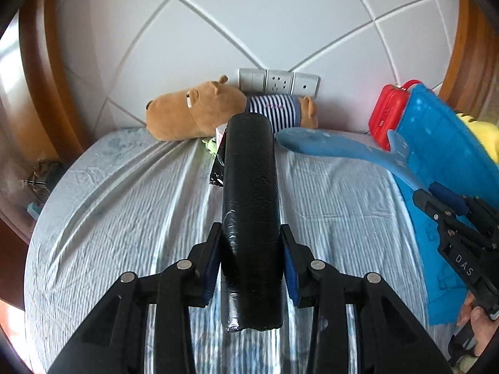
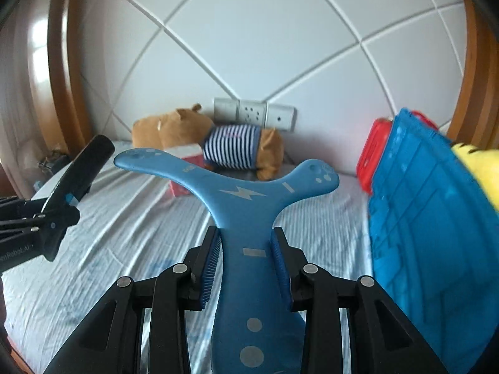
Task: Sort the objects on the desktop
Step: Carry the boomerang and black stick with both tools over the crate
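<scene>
Left gripper [image 1: 251, 249], clamped on a long black wrapped cylinder [image 1: 249, 193] pointing toward the wall, as I hold a blue three-armed boomerang [image 2: 246, 205] lengthwise in my right gripper [image 2: 246, 255], lettered "DAS".

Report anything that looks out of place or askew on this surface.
The blue crate at the right is tipped on its side against a red case. The plush bear lies toppled along the wall. The cloth underneath is wrinkled. Nothing looks spilled or broken.
</scene>
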Demonstrator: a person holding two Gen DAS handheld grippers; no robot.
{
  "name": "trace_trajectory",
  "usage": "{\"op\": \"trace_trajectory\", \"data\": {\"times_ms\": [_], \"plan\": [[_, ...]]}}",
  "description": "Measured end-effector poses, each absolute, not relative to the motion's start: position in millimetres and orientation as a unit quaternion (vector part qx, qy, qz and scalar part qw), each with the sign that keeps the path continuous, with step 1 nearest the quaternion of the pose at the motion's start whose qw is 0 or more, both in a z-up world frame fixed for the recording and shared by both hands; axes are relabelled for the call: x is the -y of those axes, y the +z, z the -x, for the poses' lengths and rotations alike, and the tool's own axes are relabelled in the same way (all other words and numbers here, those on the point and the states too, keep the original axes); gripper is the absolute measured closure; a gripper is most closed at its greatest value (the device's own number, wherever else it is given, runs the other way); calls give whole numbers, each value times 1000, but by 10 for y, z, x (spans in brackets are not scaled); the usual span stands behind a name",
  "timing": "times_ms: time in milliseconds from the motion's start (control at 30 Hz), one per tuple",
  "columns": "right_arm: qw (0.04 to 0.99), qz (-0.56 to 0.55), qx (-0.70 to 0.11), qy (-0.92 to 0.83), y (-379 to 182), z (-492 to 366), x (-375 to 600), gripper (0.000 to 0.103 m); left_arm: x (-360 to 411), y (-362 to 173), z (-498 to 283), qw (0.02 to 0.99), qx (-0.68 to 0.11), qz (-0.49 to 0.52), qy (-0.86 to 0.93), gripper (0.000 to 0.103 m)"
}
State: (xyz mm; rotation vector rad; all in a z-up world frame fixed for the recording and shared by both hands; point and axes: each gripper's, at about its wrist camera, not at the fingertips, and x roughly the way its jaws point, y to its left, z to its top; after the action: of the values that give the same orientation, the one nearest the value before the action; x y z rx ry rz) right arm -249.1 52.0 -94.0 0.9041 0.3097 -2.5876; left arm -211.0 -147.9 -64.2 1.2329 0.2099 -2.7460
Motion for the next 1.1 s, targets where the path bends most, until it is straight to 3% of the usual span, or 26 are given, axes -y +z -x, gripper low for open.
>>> {"op": "trace_trajectory", "data": {"times_ms": [633, 1100], "plan": [[96, -236, -103, -961, 9, 1175, -888, 70, 1051, 47, 1131, -34, -44, -341, -939, 69], [4, -185, -82, -979, 469, 817, -2441, 70, -511, 421, 1167, -123, -12, -297, -947, 69]]}}
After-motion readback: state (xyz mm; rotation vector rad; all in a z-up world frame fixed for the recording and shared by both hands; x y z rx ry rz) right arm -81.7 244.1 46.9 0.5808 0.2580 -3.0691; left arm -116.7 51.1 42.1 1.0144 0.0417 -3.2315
